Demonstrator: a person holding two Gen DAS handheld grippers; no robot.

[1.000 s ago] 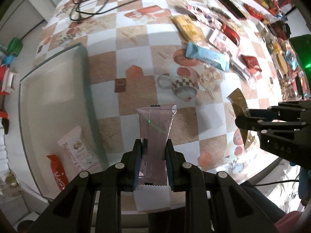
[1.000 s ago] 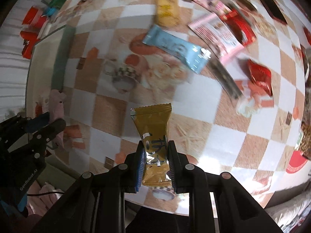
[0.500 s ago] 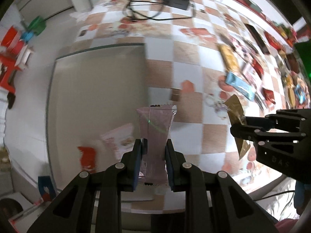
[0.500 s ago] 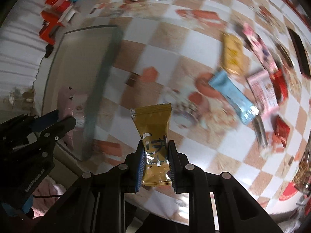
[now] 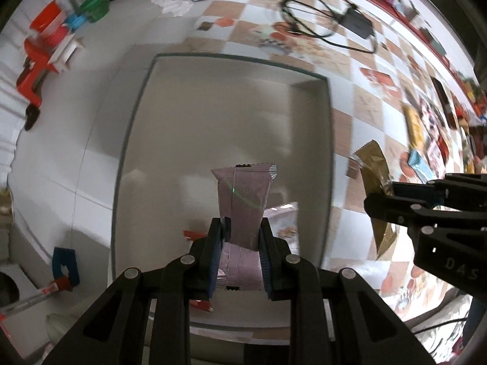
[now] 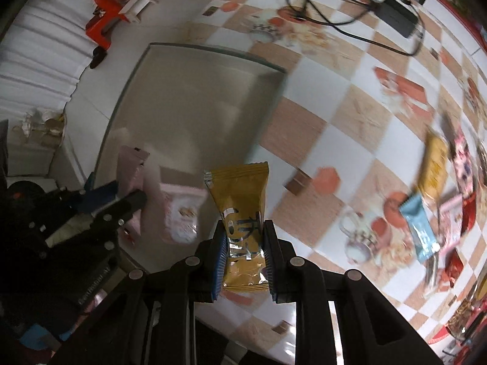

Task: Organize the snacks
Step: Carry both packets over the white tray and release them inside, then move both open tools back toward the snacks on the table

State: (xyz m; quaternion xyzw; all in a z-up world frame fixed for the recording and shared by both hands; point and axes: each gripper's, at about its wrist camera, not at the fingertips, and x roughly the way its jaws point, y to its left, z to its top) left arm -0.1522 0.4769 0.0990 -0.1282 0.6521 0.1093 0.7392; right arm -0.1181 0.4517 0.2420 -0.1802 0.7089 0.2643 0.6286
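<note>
Both grippers point down, each clamped on a snack packet.

The left gripper [image 5: 239,237] pinches a mauve wrapper [image 5: 243,200] between its blue-padded fingers [image 5: 216,255], the packet standing upright out of the jaws. The right gripper [image 6: 243,237] grips a yellow wrapper [image 6: 240,200] the same way. In the left wrist view the right gripper appears at the right edge; in the right wrist view the left gripper appears at the left edge.
</note>
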